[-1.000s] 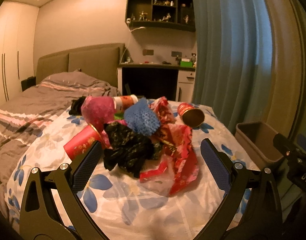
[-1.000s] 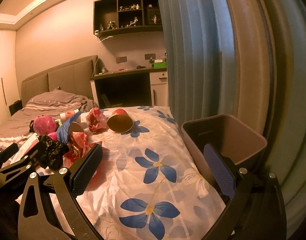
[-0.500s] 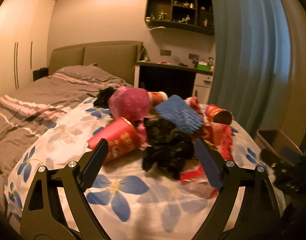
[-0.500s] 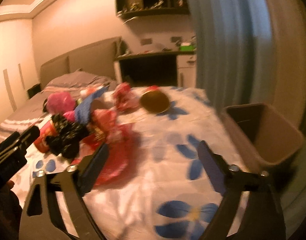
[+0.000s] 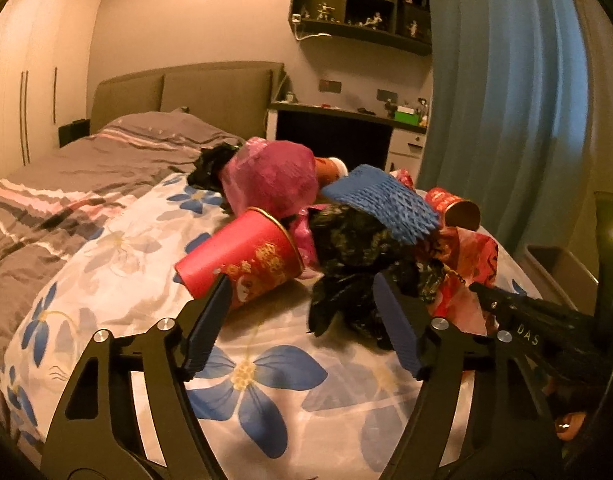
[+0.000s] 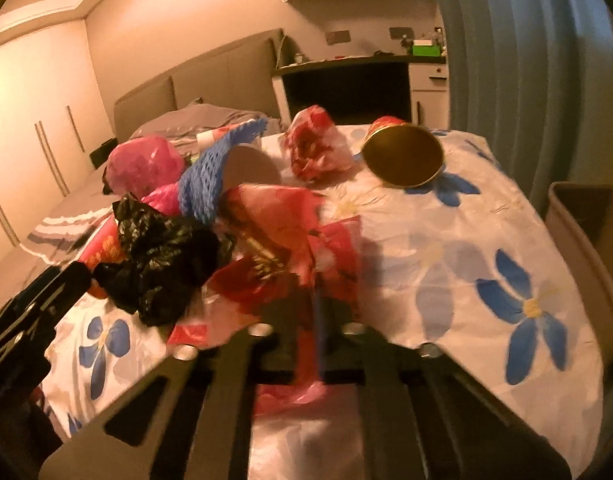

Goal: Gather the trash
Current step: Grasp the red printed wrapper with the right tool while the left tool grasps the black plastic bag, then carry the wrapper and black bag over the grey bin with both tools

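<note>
A heap of trash lies on the flowered bedspread [image 5: 266,380]. It holds a red paper cup [image 5: 242,260] on its side, a crumpled black bag [image 5: 346,248], a blue foam net [image 5: 382,200], a pink bag ball [image 5: 270,176] and a red plastic bag [image 6: 282,240]. My left gripper [image 5: 302,312] is closing just in front of the heap. Its left pad is by the cup's base and its right pad against the black bag, and neither thing is pinched. My right gripper [image 6: 318,300] is shut, with the near edge of the red plastic bag caught between its pads.
A second red cup [image 6: 402,156] with a gold inside and a small red wrapper ball [image 6: 318,148] lie farther back on the bed. A grey bin [image 6: 586,232] stands past the bed's right edge, by the blue curtain [image 5: 506,100]. A desk is beyond.
Both grippers came forward and down to the heap. The right jaws went from wide open to shut on the red plastic bag. The left jaws narrowed.
</note>
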Motion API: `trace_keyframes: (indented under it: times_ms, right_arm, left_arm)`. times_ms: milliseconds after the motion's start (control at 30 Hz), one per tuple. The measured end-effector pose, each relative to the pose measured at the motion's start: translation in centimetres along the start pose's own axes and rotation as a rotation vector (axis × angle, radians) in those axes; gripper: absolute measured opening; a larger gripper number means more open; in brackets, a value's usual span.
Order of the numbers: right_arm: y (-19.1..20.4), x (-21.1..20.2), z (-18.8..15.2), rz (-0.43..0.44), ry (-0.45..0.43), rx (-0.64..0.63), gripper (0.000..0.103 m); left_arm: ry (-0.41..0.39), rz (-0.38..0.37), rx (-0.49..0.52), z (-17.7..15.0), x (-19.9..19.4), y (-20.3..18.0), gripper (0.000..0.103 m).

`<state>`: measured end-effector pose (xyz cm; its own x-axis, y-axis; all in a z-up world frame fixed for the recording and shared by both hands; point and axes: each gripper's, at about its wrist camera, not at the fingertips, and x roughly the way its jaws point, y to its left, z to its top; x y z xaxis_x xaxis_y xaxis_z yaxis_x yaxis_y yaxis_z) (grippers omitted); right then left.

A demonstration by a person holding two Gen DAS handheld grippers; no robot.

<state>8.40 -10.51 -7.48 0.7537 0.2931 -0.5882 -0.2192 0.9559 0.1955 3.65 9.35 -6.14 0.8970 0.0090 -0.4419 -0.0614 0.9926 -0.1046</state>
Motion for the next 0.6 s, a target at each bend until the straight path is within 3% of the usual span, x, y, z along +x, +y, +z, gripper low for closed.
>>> trace_keyframes:
  times_ms: [167, 400, 600]
  right_arm:
    - [-0.6, -2.4, -0.6, -0.061, -0.068, -0.024, 0.001]
    - [-2.7, -5.8, -1.0, -0.175, -0.148, -0.035, 0.001]
    - [-3.9, -6.8, -1.3, -0.178, -0.163, -0.021, 0.001]
  left_arm:
    - [0.031, -0.063, -0.024, -0.1, 1.1, 0.3, 0.053]
    - [0.102, -0.164, -0.042, -0.4, 3.2, -0.5, 0.053]
    - [0.167, -0.222, -0.039, -0.3, 5.5, -1.5, 0.051]
